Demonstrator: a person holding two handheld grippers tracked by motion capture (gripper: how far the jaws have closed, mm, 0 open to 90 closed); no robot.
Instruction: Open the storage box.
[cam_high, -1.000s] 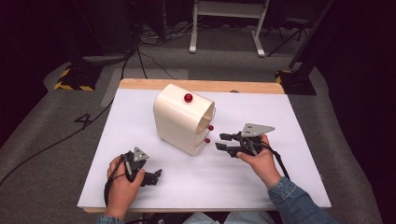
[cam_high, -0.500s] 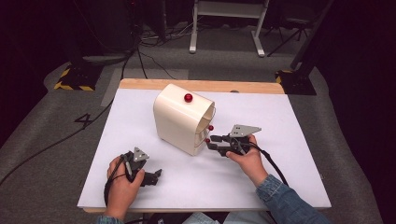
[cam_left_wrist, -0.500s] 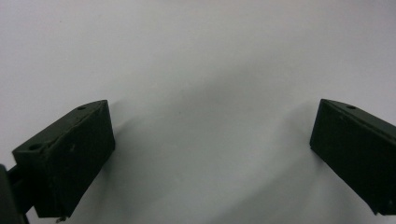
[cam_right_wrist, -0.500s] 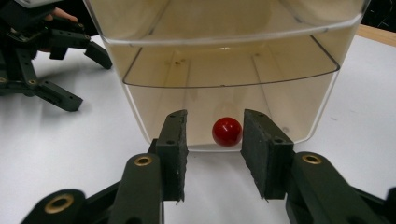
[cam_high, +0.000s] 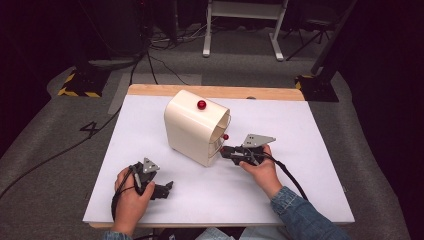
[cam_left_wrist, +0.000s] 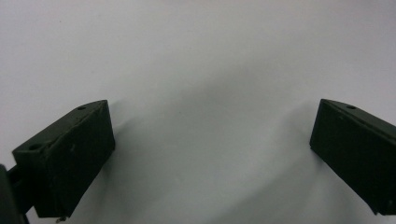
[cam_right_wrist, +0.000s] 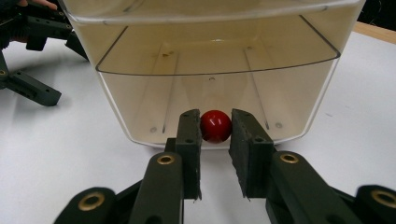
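A cream box (cam_high: 190, 127) with a clear front (cam_right_wrist: 210, 51) stands mid-table. One red knob (cam_high: 201, 104) sits on its top, another (cam_high: 226, 136) on its front. In the right gripper view a red knob (cam_right_wrist: 215, 126) low on the clear front sits between the jaws, and both pads touch it. My right gripper (cam_right_wrist: 215, 120) is shut on that knob, reaching the box's front from the right (cam_high: 223, 150). My left gripper (cam_high: 167, 189) rests near the front left of the table, its jaws wide apart over bare white surface (cam_left_wrist: 212, 130).
The white table top (cam_high: 300, 130) has a wooden strip (cam_high: 260, 92) along its far edge. Cables and stand legs (cam_high: 240, 30) lie on the grey floor beyond. The left gripper also appears far off in the right gripper view (cam_right_wrist: 28, 84).
My right gripper has slid left to the box's front, and its jaws now flank the low red knob. The left hand has stayed put.
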